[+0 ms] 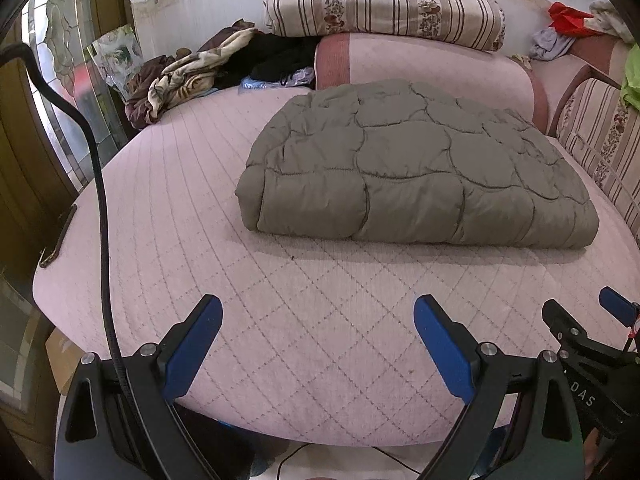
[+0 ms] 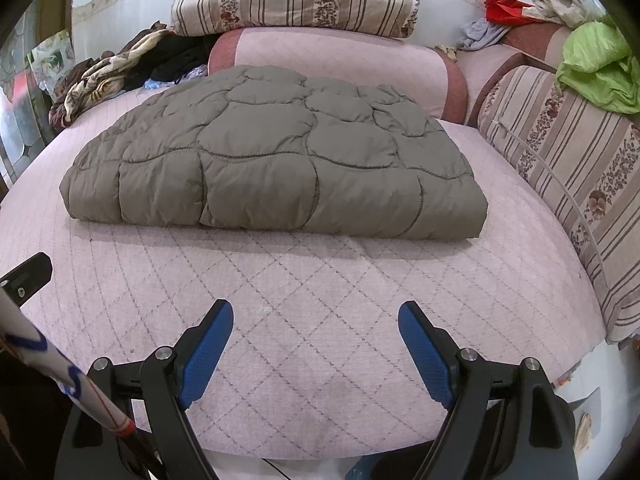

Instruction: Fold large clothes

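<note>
The olive-grey quilted coat (image 1: pixel 416 168) is lying folded into a thick, roughly rectangular bundle on the pink quilted mattress (image 1: pixel 248 312), in the middle of both wrist views and well apart from both grippers. In the left wrist view the bundle is sitting centre-right; in the right wrist view (image 2: pixel 276 168) it is sitting centre-left. Its long axis is running across the frame from left to right, with one long rounded edge, judged to be a fold, facing the lower edge of the frame and the opposite long edge facing the pink bolster (image 1: pixel 424 68) and the striped pillow (image 1: pixel 380 0) at the top. No collar, sleeve or hem is being shown, so the way the garment points cannot be told. The left gripper (image 1: pixel 318 344) is being held over bare mattress at the lower edge of the frame, jaws standing wide with nothing between them. The right gripper (image 2: pixel 316 348) is being held likewise, jaws wide and empty. The step in hand is judged to be late: the folds appear largely done, and the bundle is being inspected or approached. If a further fold is wanted, the next move is judged to call for both grippers being brought to one short end, the edge being pinched at two points, and that end being carried over along the long axis.
</note>
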The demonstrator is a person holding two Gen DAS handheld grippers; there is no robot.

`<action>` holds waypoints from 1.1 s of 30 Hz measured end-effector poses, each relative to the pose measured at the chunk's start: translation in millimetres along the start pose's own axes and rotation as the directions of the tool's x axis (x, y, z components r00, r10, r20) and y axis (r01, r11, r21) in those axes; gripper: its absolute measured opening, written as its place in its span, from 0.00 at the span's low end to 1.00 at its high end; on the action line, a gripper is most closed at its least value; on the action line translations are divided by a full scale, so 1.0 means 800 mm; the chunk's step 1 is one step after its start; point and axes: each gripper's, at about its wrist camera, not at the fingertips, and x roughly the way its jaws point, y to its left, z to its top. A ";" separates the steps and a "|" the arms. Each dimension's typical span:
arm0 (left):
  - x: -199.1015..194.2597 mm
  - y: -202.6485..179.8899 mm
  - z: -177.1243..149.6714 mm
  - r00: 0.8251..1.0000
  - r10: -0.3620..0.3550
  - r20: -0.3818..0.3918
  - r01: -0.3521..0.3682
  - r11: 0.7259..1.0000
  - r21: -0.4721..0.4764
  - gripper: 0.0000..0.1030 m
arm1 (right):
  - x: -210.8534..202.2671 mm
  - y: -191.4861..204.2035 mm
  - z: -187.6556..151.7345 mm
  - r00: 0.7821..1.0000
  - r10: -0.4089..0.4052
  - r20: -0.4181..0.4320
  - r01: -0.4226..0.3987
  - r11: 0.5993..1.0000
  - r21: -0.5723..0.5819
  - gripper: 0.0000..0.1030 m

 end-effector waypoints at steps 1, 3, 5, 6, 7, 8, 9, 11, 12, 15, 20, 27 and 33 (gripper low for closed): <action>0.002 0.000 0.000 1.000 -0.002 -0.005 0.002 1.000 0.000 0.93 | 0.001 0.000 0.000 1.000 0.001 -0.003 -0.001 1.000 -0.003 0.85; 0.007 0.000 -0.001 1.000 -0.003 -0.021 0.003 1.000 -0.002 0.93 | 0.004 0.002 0.000 1.000 0.002 -0.009 -0.002 1.000 -0.007 0.85; 0.010 0.000 -0.002 1.000 0.001 -0.029 -0.001 1.000 -0.002 0.93 | 0.006 0.002 0.000 1.000 0.004 -0.012 -0.004 1.000 -0.008 0.85; 0.012 0.001 -0.002 0.999 0.006 -0.032 -0.006 1.000 -0.001 0.93 | 0.007 0.002 0.000 1.000 0.003 -0.013 -0.003 1.000 -0.007 0.85; 0.012 0.001 -0.002 0.999 0.012 -0.032 -0.012 1.000 0.001 0.93 | 0.007 0.002 0.000 1.000 0.003 -0.013 -0.003 1.000 -0.006 0.85; 0.013 0.001 -0.003 0.999 0.018 -0.031 -0.018 1.000 0.003 0.93 | 0.008 0.002 0.000 1.000 0.003 -0.013 -0.003 1.000 -0.004 0.85; 0.014 0.001 -0.003 0.999 0.022 -0.031 -0.022 1.000 0.005 0.93 | 0.008 0.001 0.000 1.000 0.003 -0.013 -0.003 1.000 -0.002 0.85; 0.016 0.001 -0.003 0.999 0.024 -0.031 -0.024 1.000 0.007 0.93 | 0.010 0.001 0.000 1.000 0.001 -0.012 -0.001 1.000 0.001 0.85; 0.017 0.001 -0.004 0.999 0.027 -0.033 -0.027 1.000 0.009 0.93 | 0.011 0.001 0.000 1.000 -0.001 -0.012 0.002 1.000 0.002 0.85; 0.020 0.000 -0.004 0.999 0.028 -0.043 -0.027 1.000 0.014 0.93 | 0.013 0.000 0.000 1.000 -0.005 -0.018 0.005 1.000 0.005 0.85; 0.027 0.001 -0.006 0.998 0.026 -0.062 -0.025 1.000 0.014 0.93 | 0.017 0.000 -0.001 1.000 -0.005 -0.025 0.005 1.000 0.005 0.85; 0.032 0.003 -0.007 0.997 0.033 -0.068 -0.032 0.999 0.013 0.93 | 0.019 0.001 -0.003 1.000 -0.003 -0.025 0.003 1.000 -0.001 0.85; 0.035 0.004 -0.007 0.997 0.032 -0.076 -0.032 0.999 0.011 0.93 | 0.021 0.002 -0.004 1.000 -0.005 -0.029 0.005 1.000 0.003 0.85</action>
